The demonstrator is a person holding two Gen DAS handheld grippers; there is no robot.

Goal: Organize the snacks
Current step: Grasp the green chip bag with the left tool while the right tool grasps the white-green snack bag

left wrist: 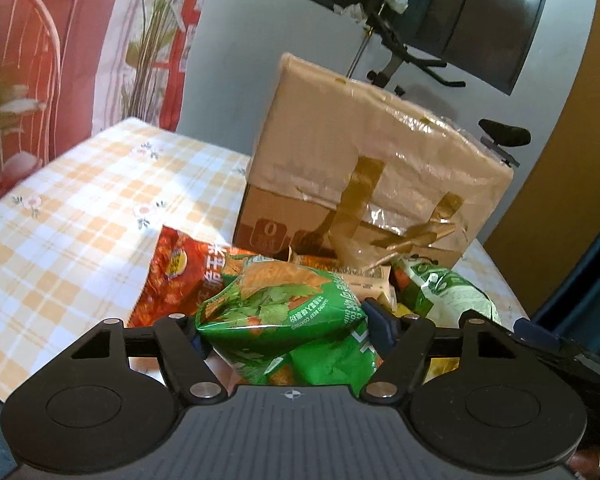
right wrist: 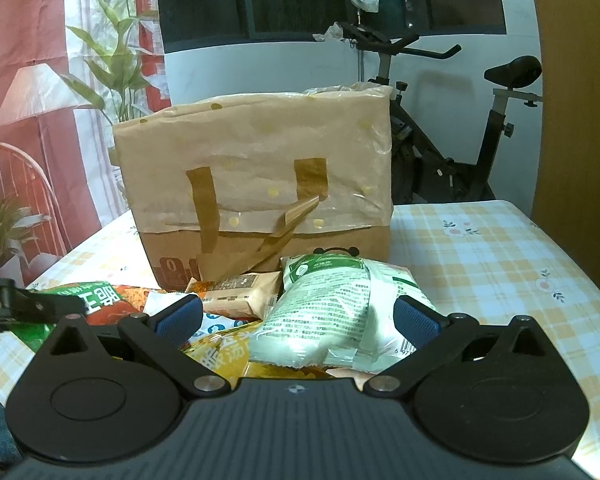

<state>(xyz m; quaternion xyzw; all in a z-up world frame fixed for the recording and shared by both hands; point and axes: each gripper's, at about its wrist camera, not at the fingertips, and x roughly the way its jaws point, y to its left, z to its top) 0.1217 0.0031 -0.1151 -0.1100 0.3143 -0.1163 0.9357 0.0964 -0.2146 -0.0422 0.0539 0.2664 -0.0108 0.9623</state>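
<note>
Left wrist view: tall tan paper-and-plastic carrier bag stands just beyond the snack pile, mouth hidden, contents cannot be told.
Green packet: crinkled green foil snack packet lies between the left gripper jaws, long axis crosswise, pads pressing its ends.
White packet: white-green plastic snack pouch lies between the wide, empty right gripper jaws.
Nearer hand: left, for the green packet.
</note>
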